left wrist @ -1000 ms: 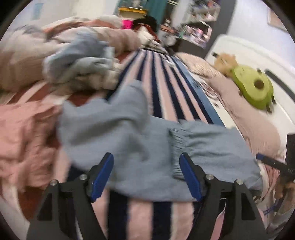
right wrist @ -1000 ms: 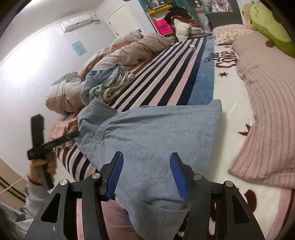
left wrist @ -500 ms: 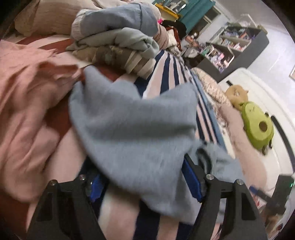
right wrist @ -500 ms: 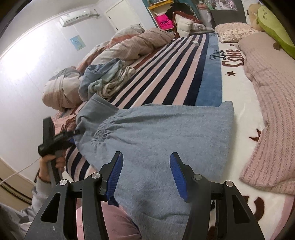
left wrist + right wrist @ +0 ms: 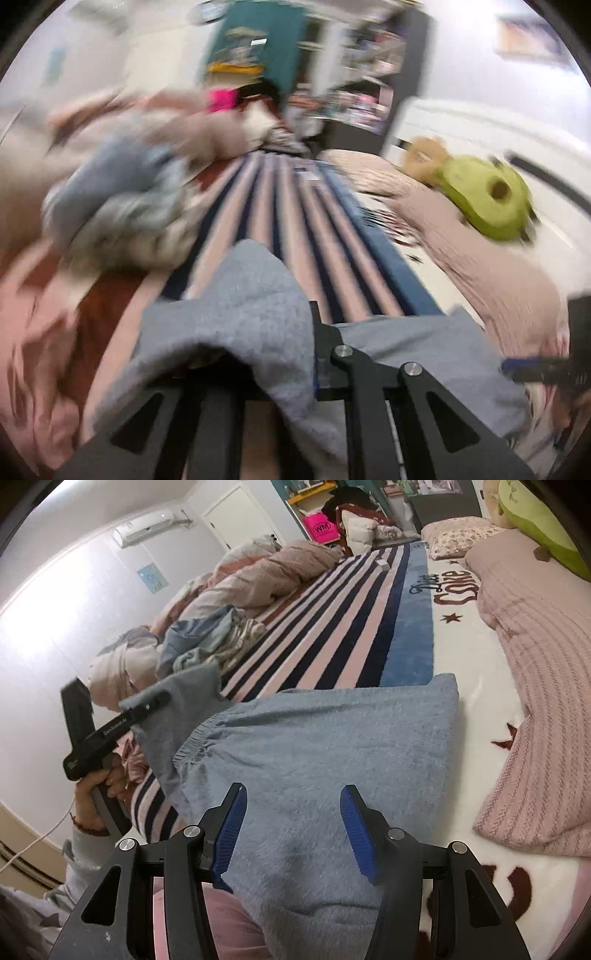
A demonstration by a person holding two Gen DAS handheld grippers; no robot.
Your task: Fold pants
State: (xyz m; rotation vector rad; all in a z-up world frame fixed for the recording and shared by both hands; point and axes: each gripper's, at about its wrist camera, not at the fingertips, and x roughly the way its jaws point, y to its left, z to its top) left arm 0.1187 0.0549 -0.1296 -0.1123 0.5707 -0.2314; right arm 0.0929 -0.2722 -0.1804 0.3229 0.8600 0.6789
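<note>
We saw the grey-blue fleece pants [image 5: 332,738] lying crosswise on the striped blanket [image 5: 332,627], left gripper [image 5: 162,700] clamped on the raised corner, right gripper [image 5: 291,830] slack, tilted down.

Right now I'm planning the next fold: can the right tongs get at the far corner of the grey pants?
Probably yes: the right tongs stand open over the pants, with bare cloth up to that corner.

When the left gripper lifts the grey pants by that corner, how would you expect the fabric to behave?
Probably floppy: the grey pants already drape over the left gripper, shut on one corner. Likely light, since that single pinch raises it. The fuzzy fabric may cling to the striped blanket rather than slide.
</note>
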